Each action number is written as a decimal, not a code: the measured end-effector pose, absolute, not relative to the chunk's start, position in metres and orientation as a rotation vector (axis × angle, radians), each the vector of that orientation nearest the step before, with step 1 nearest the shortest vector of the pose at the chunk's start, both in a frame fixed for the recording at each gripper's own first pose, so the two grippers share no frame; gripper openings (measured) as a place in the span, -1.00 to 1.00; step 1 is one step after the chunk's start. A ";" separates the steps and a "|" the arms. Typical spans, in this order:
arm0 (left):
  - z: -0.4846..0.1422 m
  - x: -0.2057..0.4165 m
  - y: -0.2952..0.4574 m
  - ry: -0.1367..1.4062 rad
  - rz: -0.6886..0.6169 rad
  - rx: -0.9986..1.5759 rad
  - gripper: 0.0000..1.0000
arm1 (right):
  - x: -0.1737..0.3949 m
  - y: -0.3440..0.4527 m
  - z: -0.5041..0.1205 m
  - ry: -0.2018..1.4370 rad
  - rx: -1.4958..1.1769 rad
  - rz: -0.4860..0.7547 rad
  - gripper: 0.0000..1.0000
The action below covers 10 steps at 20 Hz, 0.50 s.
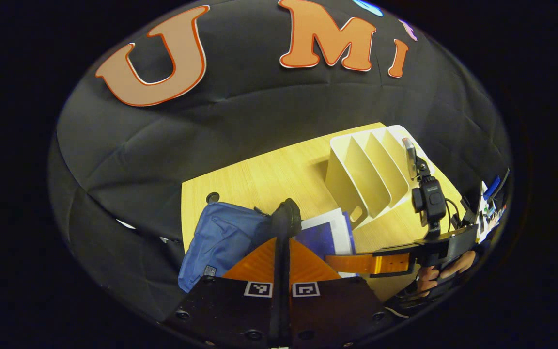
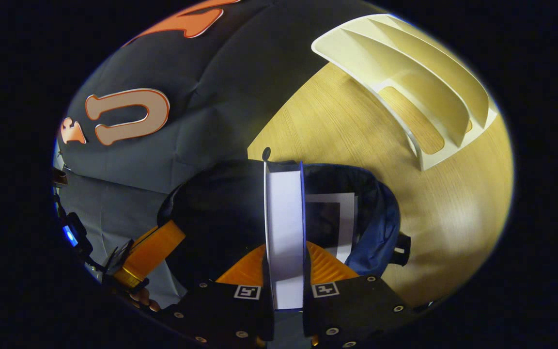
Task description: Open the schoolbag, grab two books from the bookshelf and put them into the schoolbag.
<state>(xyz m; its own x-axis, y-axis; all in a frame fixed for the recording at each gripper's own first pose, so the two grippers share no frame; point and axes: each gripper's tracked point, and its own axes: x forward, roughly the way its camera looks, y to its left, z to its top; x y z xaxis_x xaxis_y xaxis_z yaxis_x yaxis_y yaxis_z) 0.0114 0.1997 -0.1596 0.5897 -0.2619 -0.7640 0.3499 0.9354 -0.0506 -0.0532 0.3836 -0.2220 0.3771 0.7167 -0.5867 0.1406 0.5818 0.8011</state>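
Note:
The blue schoolbag (image 1: 221, 237) lies on the table, and its open mouth (image 2: 221, 213) is dark. My left gripper (image 1: 283, 242) is shut on the bag's black rim (image 1: 287, 215) and holds it up. My right gripper (image 2: 285, 247) is shut on a blue-covered book (image 2: 285, 218), held edge-on over the opening. A second book (image 2: 332, 213) lies inside the bag. In the left gripper view the right gripper (image 1: 356, 264) comes in from the right beside the held book (image 1: 330, 232). The white bookshelf (image 1: 371, 174) has bare slots.
The bookshelf (image 2: 419, 87) stands on the wooden table (image 2: 356, 126) behind the bag. A hand (image 1: 434, 276) grips the right gripper's handle. The table has a round cable hole (image 1: 212, 197) near its far left corner. The black cloth wall runs behind the table.

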 end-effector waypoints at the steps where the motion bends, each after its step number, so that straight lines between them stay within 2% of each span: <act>1: -0.160 0.011 0.195 0.868 -0.373 0.110 -0.99 | -0.053 0.386 -0.224 1.151 0.917 0.446 -0.53; 10: -0.167 0.004 0.164 0.870 -0.488 0.158 -1.00 | -0.060 0.415 -0.244 1.173 0.966 0.509 -0.49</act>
